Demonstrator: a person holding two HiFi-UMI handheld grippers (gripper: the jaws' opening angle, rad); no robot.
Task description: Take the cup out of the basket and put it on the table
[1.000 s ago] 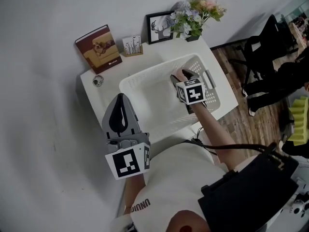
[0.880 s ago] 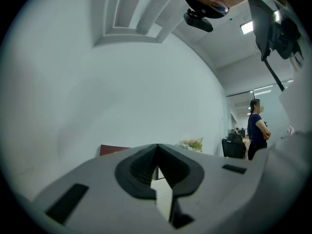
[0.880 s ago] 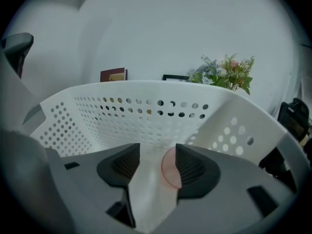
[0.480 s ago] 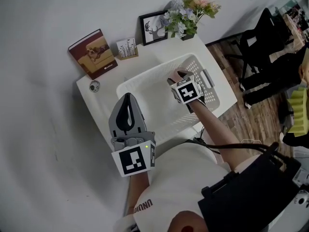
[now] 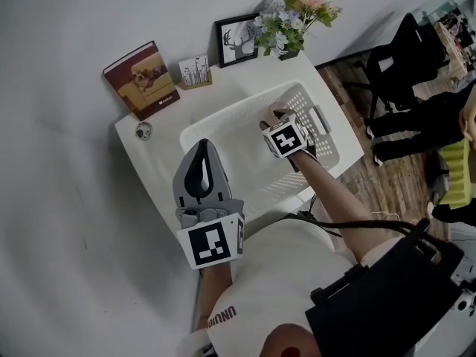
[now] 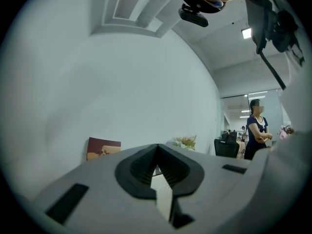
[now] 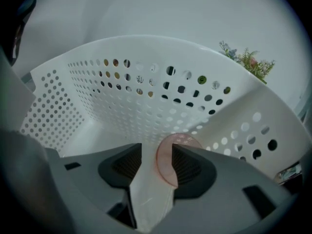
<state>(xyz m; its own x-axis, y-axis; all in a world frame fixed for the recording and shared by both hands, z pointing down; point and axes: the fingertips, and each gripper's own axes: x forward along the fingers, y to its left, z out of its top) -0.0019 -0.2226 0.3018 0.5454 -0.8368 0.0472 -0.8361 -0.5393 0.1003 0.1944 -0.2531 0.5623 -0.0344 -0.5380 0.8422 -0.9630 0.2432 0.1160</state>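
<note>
A translucent pink cup (image 7: 165, 162) lies in the white perforated basket (image 7: 122, 101), and in the right gripper view it sits between the jaws, against the right pad. A gap remains on the left pad's side. My right gripper (image 7: 156, 155) is closing around the cup. Seen from the head view, that gripper (image 5: 269, 117) reaches down into the basket (image 5: 223, 119) near its far right corner, hiding the cup. My left gripper (image 5: 202, 144) hovers above the table's front left, jaws together and empty, and in its own view the left gripper (image 6: 157, 152) points at the wall.
At the back of the white table (image 5: 145, 162) stand a brown book (image 5: 141, 78), a small card stand (image 5: 195, 71), a framed picture (image 5: 236, 39) and a flower pot (image 5: 294, 21). A small round object (image 5: 143, 131) lies left. A person (image 6: 256, 130) and black chairs (image 5: 405, 58) are on the right.
My left gripper has drifted slightly right and nearer to me. The right gripper stays in the basket's far right corner.
</note>
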